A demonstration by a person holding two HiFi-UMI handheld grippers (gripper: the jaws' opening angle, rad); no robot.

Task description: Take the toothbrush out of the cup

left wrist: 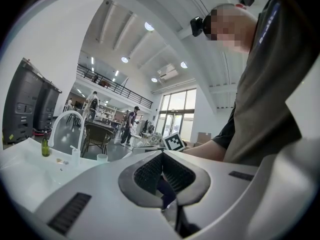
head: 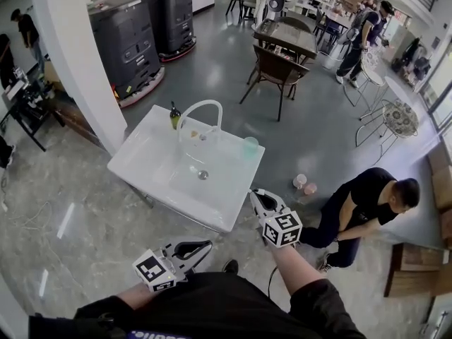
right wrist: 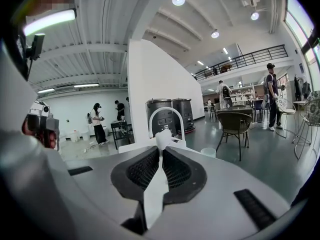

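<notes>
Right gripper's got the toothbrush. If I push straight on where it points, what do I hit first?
Likely the faucet, dead ahead over the sink; the toothbrush tip would get there before the right gripper. Tilted slightly down, it may meet the sink first; depth is unclear.

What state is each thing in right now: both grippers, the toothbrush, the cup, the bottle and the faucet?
Right gripper: fingers shut on the toothbrush.
Left gripper: fingers shut, nothing between them.
Toothbrush: out of the cup, head sticking out past the fingertips.
Cup: upright on the sink's right edge, no toothbrush in it.
Bottle: upright at the back of the sink.
Faucet: no running water visible.
</notes>
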